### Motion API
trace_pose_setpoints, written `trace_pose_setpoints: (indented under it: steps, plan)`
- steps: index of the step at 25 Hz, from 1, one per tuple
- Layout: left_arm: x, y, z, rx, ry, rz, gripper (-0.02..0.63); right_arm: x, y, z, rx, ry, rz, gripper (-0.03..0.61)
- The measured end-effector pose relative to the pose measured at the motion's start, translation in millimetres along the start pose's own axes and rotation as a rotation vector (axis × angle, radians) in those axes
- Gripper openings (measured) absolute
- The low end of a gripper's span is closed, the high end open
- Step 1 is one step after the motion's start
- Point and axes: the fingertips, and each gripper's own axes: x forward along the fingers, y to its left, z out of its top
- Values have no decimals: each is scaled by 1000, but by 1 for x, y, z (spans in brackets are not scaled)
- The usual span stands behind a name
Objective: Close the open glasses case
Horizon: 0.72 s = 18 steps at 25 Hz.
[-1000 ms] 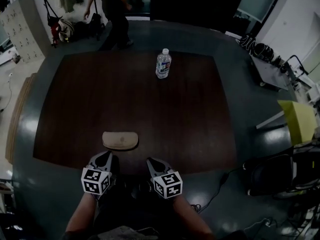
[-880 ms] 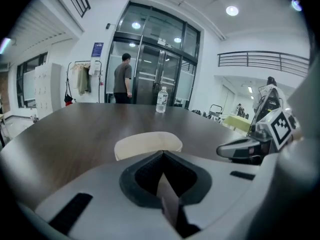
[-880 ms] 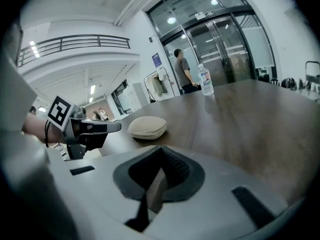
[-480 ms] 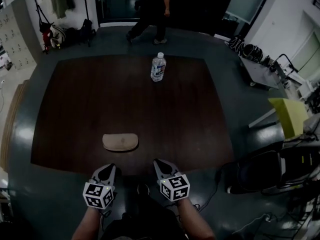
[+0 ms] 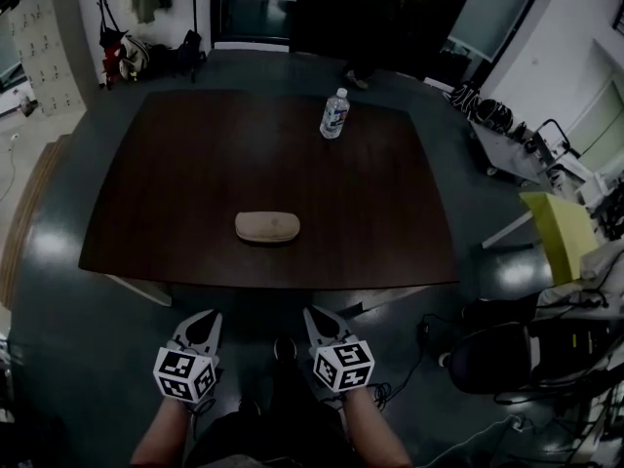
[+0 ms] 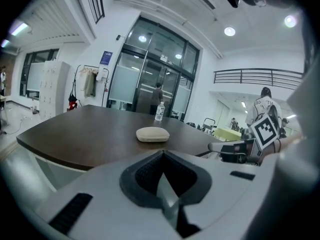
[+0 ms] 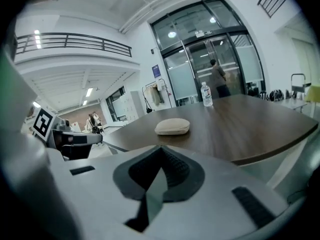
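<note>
Head view puts your left gripper (image 5: 204,320) and right gripper (image 5: 318,318) close to your body, short of the table (image 5: 175,164), both clenched on nothing. Well beyond them, the glasses case (image 5: 267,227) lies toward the table's near edge with its lid down. The closing looks done. A water bottle (image 5: 334,115) stands at the far edge.
</note>
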Motion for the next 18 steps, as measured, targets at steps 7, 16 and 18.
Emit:
trace_pose_setpoints:
  steps: [7,16,18]
  plan:
    - [-78,-12,-30,7,-26,-23,9,-55,56,-33,0,-39,-26,-11]
    - [-125,-28,-27,28,-95,-63,9,-101,93,-24,-15,-148,-83,-11]
    - [-130,-34,-23,35,-110,-74,9,-111,101,-16,-54,-167,-84,-11]
